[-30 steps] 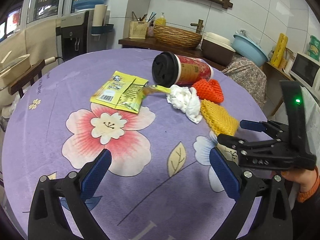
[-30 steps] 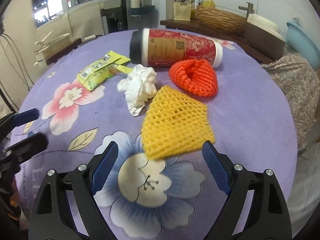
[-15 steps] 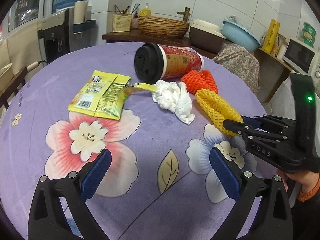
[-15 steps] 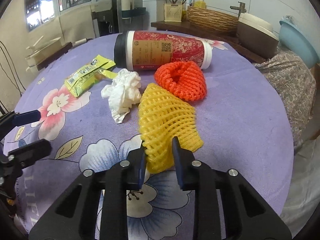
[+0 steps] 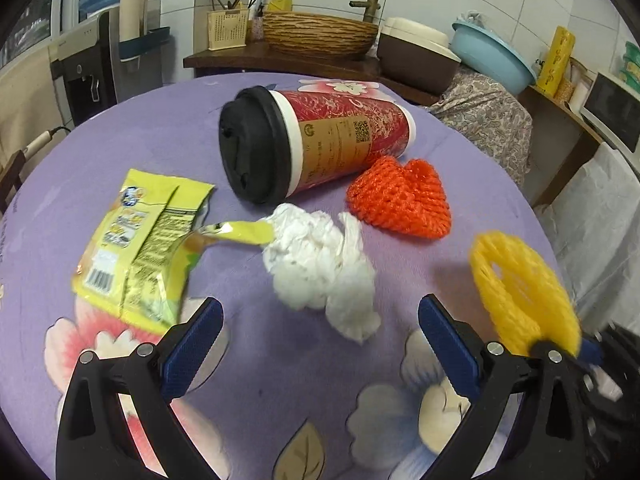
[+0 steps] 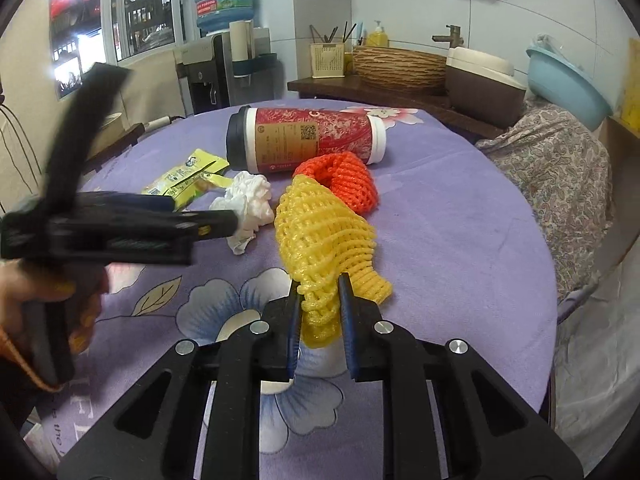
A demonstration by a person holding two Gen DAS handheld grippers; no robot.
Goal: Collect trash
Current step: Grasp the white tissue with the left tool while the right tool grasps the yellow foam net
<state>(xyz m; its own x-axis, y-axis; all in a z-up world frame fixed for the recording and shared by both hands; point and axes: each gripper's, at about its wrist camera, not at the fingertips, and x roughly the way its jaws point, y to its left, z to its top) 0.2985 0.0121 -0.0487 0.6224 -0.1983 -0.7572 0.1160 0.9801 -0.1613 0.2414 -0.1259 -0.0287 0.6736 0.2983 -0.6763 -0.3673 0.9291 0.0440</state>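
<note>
My right gripper (image 6: pixel 319 294) is shut on a yellow foam net (image 6: pixel 320 232) and holds it lifted above the purple flowered tablecloth (image 6: pixel 460 240); the net also shows in the left wrist view (image 5: pixel 520 292). My left gripper (image 5: pixel 320 320) is open and empty, just short of a crumpled white tissue (image 5: pixel 320 260). A red paper cup with a black lid (image 5: pixel 312 144) lies on its side behind the tissue. An orange foam net (image 5: pixel 400 200) lies to the right of it. A yellow snack wrapper (image 5: pixel 144 240) lies to the left.
A wooden counter (image 5: pixel 312 64) behind the round table holds a wicker basket (image 5: pixel 320 34) and a brown pot. A water dispenser (image 5: pixel 104 64) stands at the back left. A cloth-covered chair (image 6: pixel 560 184) is at the table's right side.
My right gripper closed on the yellow net and lifted it off the table. My left gripper moved forward toward the white tissue and stayed open.
</note>
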